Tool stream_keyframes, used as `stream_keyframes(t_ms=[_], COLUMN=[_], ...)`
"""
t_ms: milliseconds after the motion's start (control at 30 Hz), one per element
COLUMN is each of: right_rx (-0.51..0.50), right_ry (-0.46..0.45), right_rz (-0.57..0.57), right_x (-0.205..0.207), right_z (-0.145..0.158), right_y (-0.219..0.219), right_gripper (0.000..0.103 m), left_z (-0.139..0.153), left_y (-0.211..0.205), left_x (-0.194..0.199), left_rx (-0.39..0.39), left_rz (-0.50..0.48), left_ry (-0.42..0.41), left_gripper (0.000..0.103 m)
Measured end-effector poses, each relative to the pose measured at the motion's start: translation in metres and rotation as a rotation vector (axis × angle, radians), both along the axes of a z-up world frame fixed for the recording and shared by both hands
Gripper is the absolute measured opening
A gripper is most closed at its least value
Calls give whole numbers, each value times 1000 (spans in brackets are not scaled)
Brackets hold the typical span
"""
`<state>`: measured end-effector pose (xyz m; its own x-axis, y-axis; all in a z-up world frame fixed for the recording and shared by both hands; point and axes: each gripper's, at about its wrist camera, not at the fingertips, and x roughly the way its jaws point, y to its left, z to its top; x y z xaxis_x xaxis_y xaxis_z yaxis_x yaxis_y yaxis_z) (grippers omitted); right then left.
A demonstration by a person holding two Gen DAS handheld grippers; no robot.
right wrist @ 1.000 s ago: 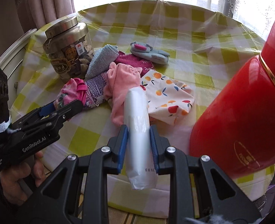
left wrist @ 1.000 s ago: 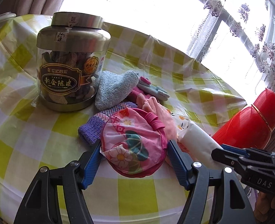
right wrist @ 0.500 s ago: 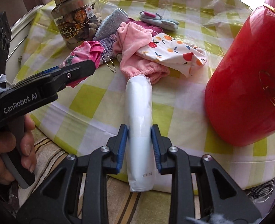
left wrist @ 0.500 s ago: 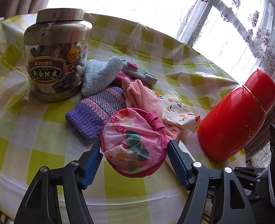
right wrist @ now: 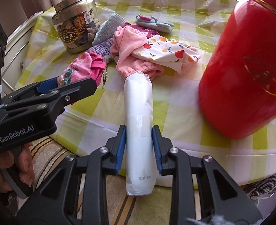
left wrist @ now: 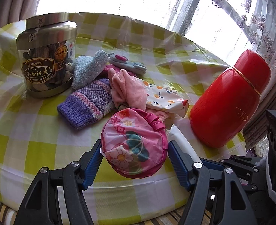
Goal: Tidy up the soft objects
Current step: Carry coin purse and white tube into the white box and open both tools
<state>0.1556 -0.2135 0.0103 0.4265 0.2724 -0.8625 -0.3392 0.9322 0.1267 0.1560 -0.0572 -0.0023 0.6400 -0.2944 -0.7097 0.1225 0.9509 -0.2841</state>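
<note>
The left gripper [left wrist: 135,155] is clamping its 2 blue pads on a round pink floral pouch [left wrist: 136,144], 1 pad at 9 o'clock of the pouch and 1 at 3 o'clock, holding it above the near edge of the checked table [left wrist: 31,140]. The pouch is looking light and limp; its thin fabric is wrinkling between the pads, so a grip across the stiffer piped rim seems the safer hold.

The right gripper [right wrist: 138,146] is pinching a white wrapped roll [right wrist: 138,108] about its lower middle, the roll pointing toward 12 o'clock in the right wrist view. Its film wrap is looking smooth and likely slippery, though the roll seems light and firm enough to keep its shape.

The remaining soft things are lying in a heap at 12 o'clock of the pouch: a purple knitted mitten [left wrist: 89,103], a pink fleece cloth [left wrist: 128,90], a fruit-print cloth [left wrist: 166,97] and a pale blue sock [left wrist: 87,69]. All look floppy and would probably bunch when lifted. A glass jar [left wrist: 46,56] is standing at 10 o'clock, a red flask [left wrist: 229,105] at 2 o'clock.
</note>
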Motion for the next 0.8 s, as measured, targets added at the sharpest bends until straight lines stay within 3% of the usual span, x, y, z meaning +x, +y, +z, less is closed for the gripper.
stream_keyframes(t_ms=[367, 800], right_rx=[50, -50], right_ry=[-71, -106], right_rz=[-165, -511], right_x=[-59, -119], right_z=[38, 58], right_y=[-89, -248], right_gripper=[32, 32], left_z=[22, 41], left_y=[-62, -175], left_x=[-26, -53], left_rx=[-39, -34], left_rz=[-157, -421], left_ry=[-5, -15], left_gripper=[70, 70])
